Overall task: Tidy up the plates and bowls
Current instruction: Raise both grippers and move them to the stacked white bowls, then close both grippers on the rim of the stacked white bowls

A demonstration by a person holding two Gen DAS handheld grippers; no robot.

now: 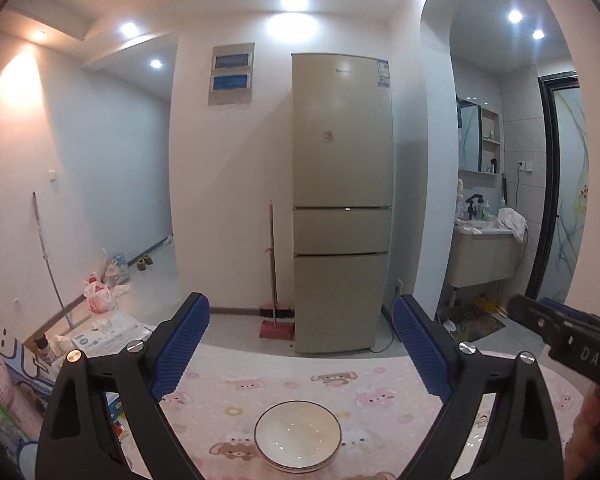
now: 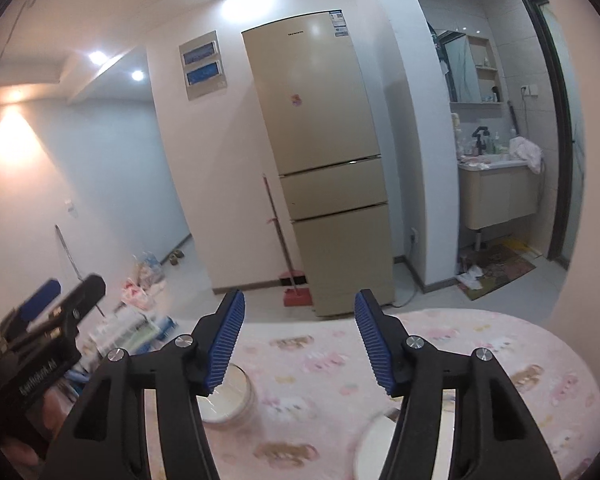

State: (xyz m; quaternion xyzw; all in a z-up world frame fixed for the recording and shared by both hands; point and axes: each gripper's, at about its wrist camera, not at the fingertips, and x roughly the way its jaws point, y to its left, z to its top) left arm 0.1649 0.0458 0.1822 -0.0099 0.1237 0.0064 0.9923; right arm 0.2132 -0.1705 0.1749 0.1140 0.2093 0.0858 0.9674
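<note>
Tall beige fridge (image 1: 342, 200) w/ red broom (image 1: 275, 280) beside it. White glossy stacked bowls (image 1: 298, 436) on pink cartoon-print tablecloth (image 1: 380, 392) (nothing blocking). Left gripper (image 1: 300, 344) & right gripper (image 2: 298, 344) both released, empty.

Bright ceiling spotlights (image 1: 294, 0); fisheye-warped edges; right view perhaps motion-blurred.

The right gripper (image 2: 300, 338) is being held above the desk (image 2: 480, 344), its blue fingers (image 2: 226, 344) apart with nothing between them. A stack of bowls (image 2: 236, 402) is lying beneath the left finger, a blurred white dish (image 2: 374, 446) beside the right one.
</note>
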